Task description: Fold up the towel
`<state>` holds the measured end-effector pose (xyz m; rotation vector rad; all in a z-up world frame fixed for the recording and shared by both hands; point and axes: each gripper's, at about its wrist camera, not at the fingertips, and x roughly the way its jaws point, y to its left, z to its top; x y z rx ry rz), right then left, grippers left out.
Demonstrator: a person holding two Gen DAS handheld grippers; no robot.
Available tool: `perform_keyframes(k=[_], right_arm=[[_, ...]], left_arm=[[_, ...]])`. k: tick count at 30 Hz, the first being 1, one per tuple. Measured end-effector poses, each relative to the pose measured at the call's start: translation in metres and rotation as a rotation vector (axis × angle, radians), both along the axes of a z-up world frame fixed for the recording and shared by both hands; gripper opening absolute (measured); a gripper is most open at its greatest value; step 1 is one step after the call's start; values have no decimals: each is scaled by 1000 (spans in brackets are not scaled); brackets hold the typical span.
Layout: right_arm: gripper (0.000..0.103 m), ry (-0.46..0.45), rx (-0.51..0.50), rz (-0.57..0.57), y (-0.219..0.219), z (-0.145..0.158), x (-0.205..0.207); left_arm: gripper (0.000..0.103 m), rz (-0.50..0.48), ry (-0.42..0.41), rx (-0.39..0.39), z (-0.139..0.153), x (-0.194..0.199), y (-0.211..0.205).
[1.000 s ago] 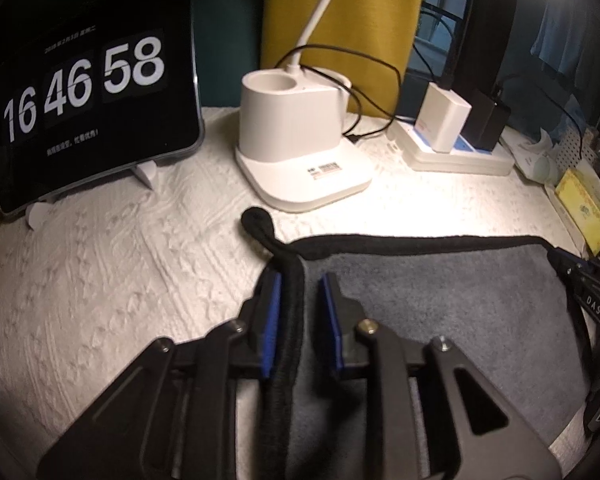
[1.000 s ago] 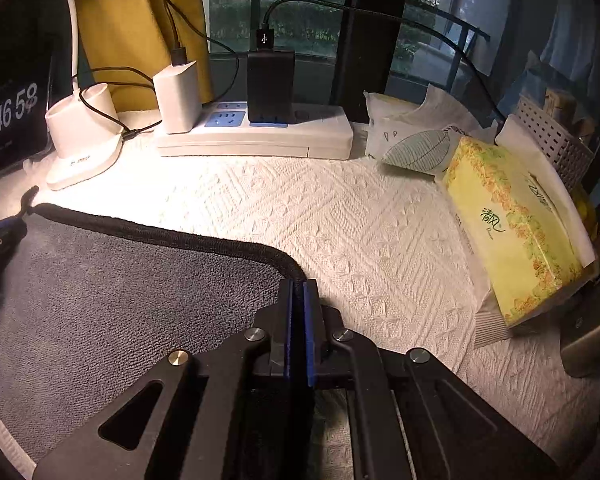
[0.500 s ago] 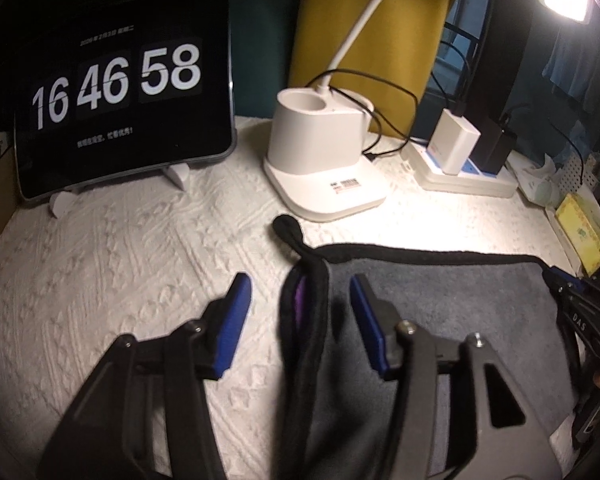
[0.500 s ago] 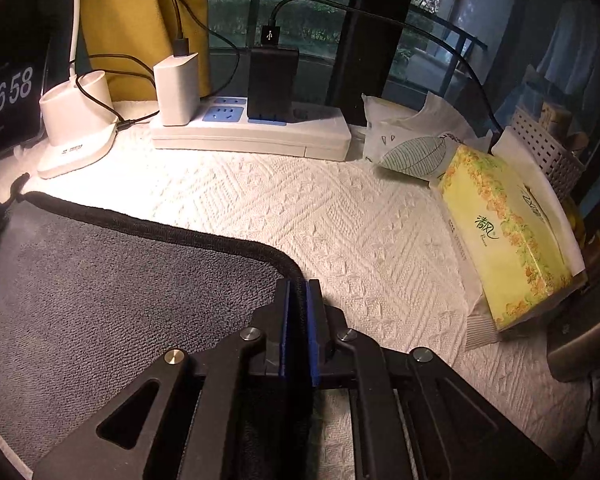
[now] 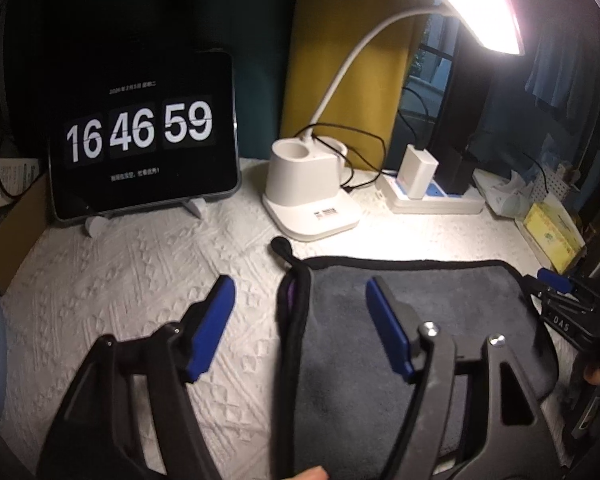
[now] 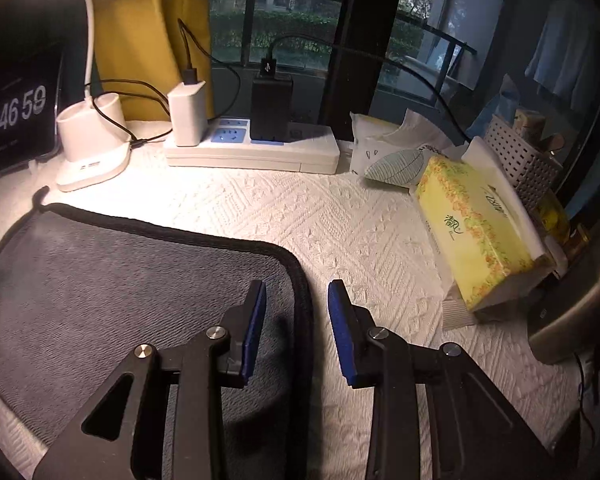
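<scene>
two grippers hang over one grey towel [image 6: 112, 280], which lies flat on the white textured table cover [image 6: 360, 232], in front of the lamp base [image 5: 308, 196] and the power strip [image 6: 256, 148], with the tablet clock [image 5: 140, 136] off to the left. it looks soft, light and limp, a plush cloth with a thicker black piped hem, so it should drape and sag rather than hold a shape; the hem at the corners seems the sensible place to pinch, since the binding gives the pads something firmer to bite. at the left edge a second layer with a purple glimpse shows beneath, which suggests one fold is already laid. the left gripper [image 5: 300, 304] stands wide open, its jaws straddling that left hem and holding nothing. the right gripper [image 6: 296, 304] is partly open over the right hem, also empty. a second ago both were clamped on those hems; half a second ago the left had begun to spread while the right was barely parted. both have since let go and drawn back a little, and the clock has ticked from 58 to 59.
</scene>
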<state>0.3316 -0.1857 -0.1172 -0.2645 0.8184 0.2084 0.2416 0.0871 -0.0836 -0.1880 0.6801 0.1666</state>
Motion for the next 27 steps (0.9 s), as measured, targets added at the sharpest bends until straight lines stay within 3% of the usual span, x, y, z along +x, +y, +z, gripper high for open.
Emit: perform_keyframes(k=[27], right_arm=[[34, -84, 60, 8, -13, 44, -88]], left_arm=[[70, -49, -84, -22, 35, -82, -30]])
